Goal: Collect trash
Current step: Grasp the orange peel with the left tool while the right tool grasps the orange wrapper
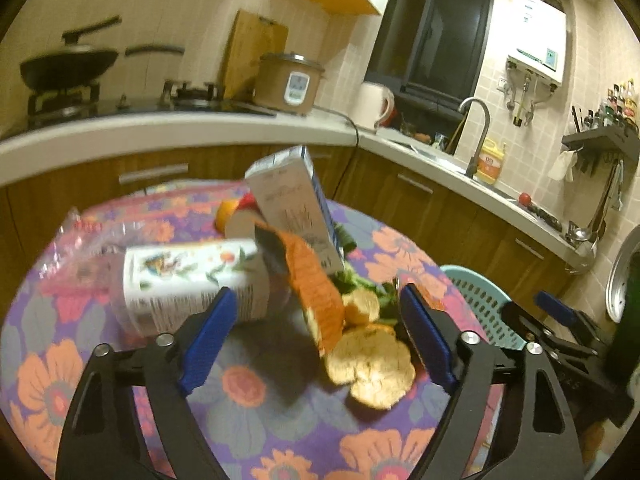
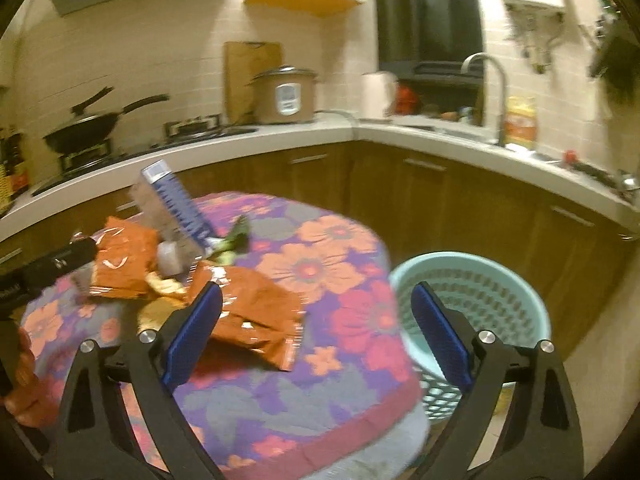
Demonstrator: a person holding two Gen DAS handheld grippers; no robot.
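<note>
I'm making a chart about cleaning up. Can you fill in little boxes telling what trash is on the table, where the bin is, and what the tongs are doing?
Trash: milk carton, lying bottle, orange wrapper, peels
Table: flowered cloth
Bin: teal basket, on the floor beside the table
Left tongs: open, peels between, not pressing
Right tongs: open, holding nothing

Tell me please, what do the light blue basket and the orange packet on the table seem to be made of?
The basket looks like moulded plastic with a matte finish: its wall is a regular grid of holes. The orange packet seems to be thin glossy foil or plastic film: it is crinkled, with bright glints, and silvery at its torn edge.
</note>
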